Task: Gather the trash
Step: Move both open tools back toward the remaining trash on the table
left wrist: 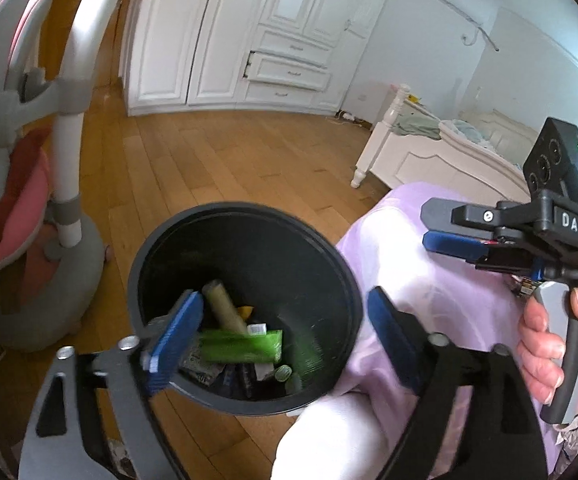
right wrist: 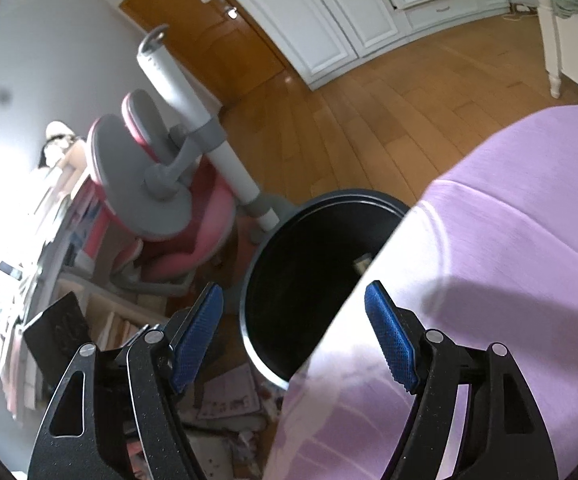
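A black round trash bin (left wrist: 337,280) stands on the wooden floor beside a table with a purple cloth (left wrist: 429,312). It holds several pieces of trash. A green wrapper (left wrist: 241,346), blurred, is in the air inside the bin mouth, just below my left gripper (left wrist: 285,336), which is open above the bin. My right gripper (right wrist: 293,336) is open and empty over the table's edge, with the bin (right wrist: 273,264) ahead of it. It also shows in the left wrist view (left wrist: 441,226), at the right, above the cloth.
A pink and grey child's chair (left wrist: 17,208) with a white pole stands left of the bin. White wardrobes (left wrist: 229,40) line the far wall. A white bed (left wrist: 429,148) is at the right. Papers and clutter (right wrist: 229,404) lie on the floor by the bin.
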A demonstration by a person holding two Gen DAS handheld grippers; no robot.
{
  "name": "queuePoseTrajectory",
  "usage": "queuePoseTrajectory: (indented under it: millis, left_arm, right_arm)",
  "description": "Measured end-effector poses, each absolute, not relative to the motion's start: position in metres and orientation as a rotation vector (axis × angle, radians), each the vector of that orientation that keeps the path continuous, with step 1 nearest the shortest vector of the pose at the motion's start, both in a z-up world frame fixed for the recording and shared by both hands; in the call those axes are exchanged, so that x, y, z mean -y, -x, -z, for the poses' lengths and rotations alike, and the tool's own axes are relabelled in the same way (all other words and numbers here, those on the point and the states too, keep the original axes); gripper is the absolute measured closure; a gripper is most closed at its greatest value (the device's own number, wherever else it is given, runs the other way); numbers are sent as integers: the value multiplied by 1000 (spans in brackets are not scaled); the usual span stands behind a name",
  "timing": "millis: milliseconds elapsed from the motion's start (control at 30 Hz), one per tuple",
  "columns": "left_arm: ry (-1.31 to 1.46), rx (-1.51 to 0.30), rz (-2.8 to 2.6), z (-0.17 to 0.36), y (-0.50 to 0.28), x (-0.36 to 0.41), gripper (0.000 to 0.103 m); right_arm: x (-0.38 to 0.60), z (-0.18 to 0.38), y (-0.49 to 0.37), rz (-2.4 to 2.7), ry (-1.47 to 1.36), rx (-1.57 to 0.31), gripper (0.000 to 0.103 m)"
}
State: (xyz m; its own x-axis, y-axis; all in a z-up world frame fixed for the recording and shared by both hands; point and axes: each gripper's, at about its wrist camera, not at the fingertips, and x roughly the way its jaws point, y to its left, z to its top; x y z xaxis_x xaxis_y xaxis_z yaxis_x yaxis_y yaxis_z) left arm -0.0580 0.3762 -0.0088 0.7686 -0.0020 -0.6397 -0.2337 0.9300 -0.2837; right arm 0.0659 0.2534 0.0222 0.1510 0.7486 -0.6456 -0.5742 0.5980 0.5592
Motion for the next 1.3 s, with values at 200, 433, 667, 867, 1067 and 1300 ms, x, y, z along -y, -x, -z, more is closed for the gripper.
queuePoseTrajectory:
  millis: [200,433,667,867,1067,1300]
  left_arm:
    - [301,-646,-68,-12,50,-344,8]
    - [232,-636,31,-24,37,-301,6]
    - [214,-642,138,-28,24,-257,6]
    - [156,-659,255,-28,17,-204,6]
    - [141,-696,365,-22,1,-158,6]
    - [134,-748,449,-10,-23,-119,6]
  right_arm:
    - [-214,-34,-60,-938,-255,-1002,29]
    - [-154,-47,-48,-862,-285,-928,22]
    - [-84,-60,-25,-715,-261,-794,17]
    - [-7,-54,-19,-522,-298,-761,17]
    - [47,-35,-16,-422,-303,-799,35]
    - [69,-12,-13,-395,-274,-830,54]
